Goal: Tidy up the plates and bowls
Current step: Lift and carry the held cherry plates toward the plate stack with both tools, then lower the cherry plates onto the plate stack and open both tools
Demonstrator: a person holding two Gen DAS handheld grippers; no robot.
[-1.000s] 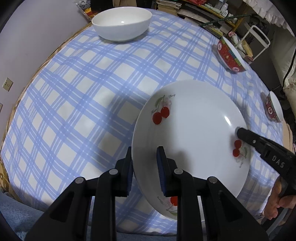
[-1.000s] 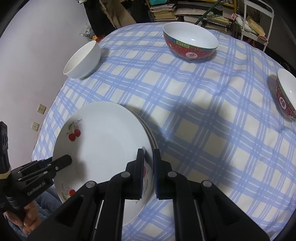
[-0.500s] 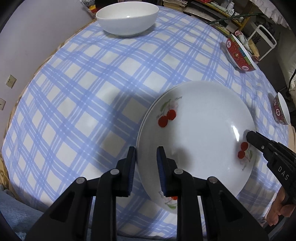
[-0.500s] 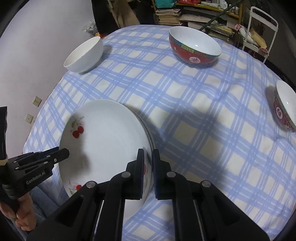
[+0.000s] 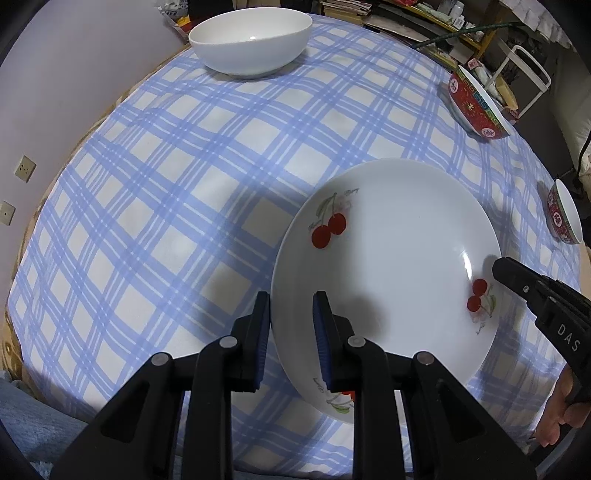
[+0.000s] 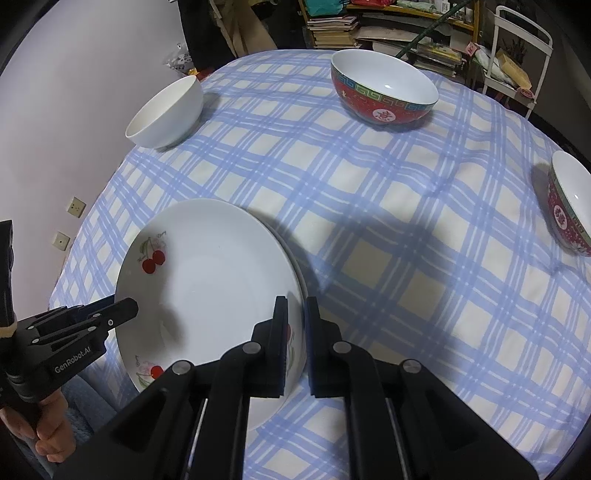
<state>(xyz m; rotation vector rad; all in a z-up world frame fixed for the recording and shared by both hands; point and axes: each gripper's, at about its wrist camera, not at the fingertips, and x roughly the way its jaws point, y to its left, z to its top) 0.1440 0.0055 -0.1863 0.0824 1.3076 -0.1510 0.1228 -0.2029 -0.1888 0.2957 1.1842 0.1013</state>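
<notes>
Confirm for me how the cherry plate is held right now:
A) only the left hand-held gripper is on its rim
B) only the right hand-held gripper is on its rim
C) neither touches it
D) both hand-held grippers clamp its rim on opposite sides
D: the left hand-held gripper straddles one edge of the cherry plate, and the right hand-held gripper pinches the opposite edge.

1. A blue-and-white checked cloth [image 6: 369, 229] covers the counter
2. A pale wall [image 6: 74, 92] carries two sockets [image 6: 75, 207]
3. Stacked books [image 6: 332, 26] and a white metal rack [image 6: 524, 48] stand behind
</notes>
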